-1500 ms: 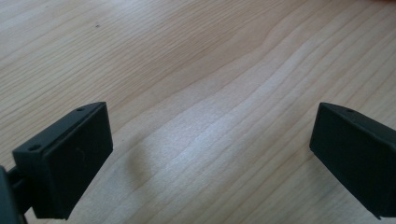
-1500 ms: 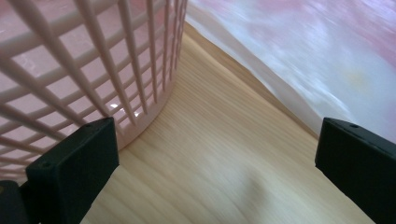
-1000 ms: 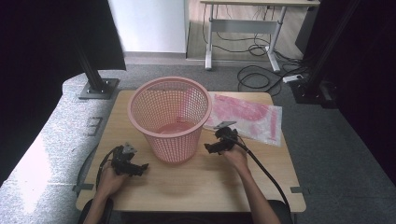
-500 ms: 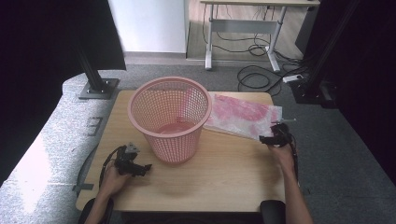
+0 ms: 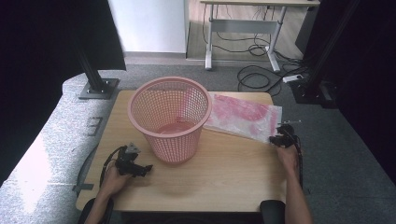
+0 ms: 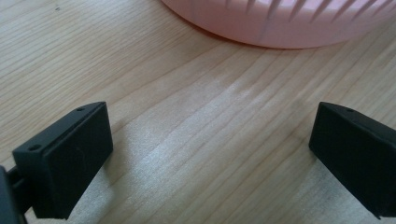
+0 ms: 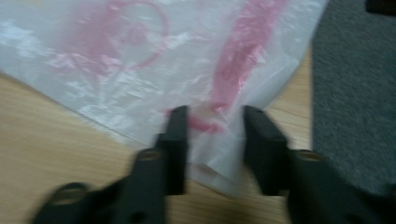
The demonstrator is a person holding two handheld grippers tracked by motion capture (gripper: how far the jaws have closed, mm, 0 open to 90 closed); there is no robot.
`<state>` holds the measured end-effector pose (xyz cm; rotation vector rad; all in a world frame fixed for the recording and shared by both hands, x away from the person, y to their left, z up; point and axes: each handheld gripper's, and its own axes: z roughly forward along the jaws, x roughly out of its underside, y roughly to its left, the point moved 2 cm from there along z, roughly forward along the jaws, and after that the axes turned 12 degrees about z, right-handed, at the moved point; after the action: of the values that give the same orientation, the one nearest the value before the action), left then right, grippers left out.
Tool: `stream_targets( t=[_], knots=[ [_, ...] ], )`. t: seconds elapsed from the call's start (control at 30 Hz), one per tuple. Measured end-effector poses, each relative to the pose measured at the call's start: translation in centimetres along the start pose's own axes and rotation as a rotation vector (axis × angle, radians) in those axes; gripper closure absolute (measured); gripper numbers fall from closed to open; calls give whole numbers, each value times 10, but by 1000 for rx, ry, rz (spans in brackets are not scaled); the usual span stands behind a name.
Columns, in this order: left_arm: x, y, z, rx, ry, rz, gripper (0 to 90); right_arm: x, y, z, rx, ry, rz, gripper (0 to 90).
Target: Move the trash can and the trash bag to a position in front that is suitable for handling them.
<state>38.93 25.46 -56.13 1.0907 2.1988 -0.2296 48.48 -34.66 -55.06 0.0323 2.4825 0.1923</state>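
Right gripper (image 7: 212,135): jaws have just been closing and now straddle the near right corner of the bag (image 7: 154,70). A gap still shows between each jaw and the film, so the bag is between them but not yet pinched; the frame is blurred and I would not call it a grip. In the high view this gripper (image 5: 280,138) sits at the right edge of the table (image 5: 224,177), by the bag (image 5: 243,114).

Bag: thin clear plastic with pink print, lying flat on the far right of the table, its left edge against the basket (image 5: 169,119). Judged very light, limp and slippery; it will sag and drag when lifted. The corner now between the jaws is the sensible hold, provided both layers are caught well inside the edge; a shallow bite may slip off.

Left gripper (image 5: 132,164): jaws wide apart, nothing between them, resting low over bare wood at the near left, with the basket's base (image 6: 280,23) just beyond.

Surroundings: the pink mesh basket stands upright and open at centre, apparently the destination. Its tall rim lies between bag and opening and must be cleared. Carpet (image 7: 355,93) lies beyond the table's right edge.
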Motion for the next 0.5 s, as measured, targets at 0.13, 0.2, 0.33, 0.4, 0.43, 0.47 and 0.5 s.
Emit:
stream_targets(
  t=[0.13,0.2,0.33,0.4,0.43,0.47,0.5],
  knots=[
    [-1,-2,0,10,-4,12,0,7,7,-3,-56,3,-6,891],
    [-1,-2,1,12,-6,13,0,12,12,-8,-58,27,-24,891],
    [-2,-3,2,15,-9,17,0,33,36,-23,-83,63,-94,888],
    [-2,-3,2,16,-5,22,0,48,53,-31,-118,70,-140,883],
    [-3,-4,2,16,-6,22,0,57,62,-36,-128,73,-162,882],
    [-3,-4,2,16,-7,23,0,66,71,-41,-142,72,-186,880],
    [-3,-5,2,18,-7,23,0,75,82,-46,-167,74,-206,873]
  ],
)
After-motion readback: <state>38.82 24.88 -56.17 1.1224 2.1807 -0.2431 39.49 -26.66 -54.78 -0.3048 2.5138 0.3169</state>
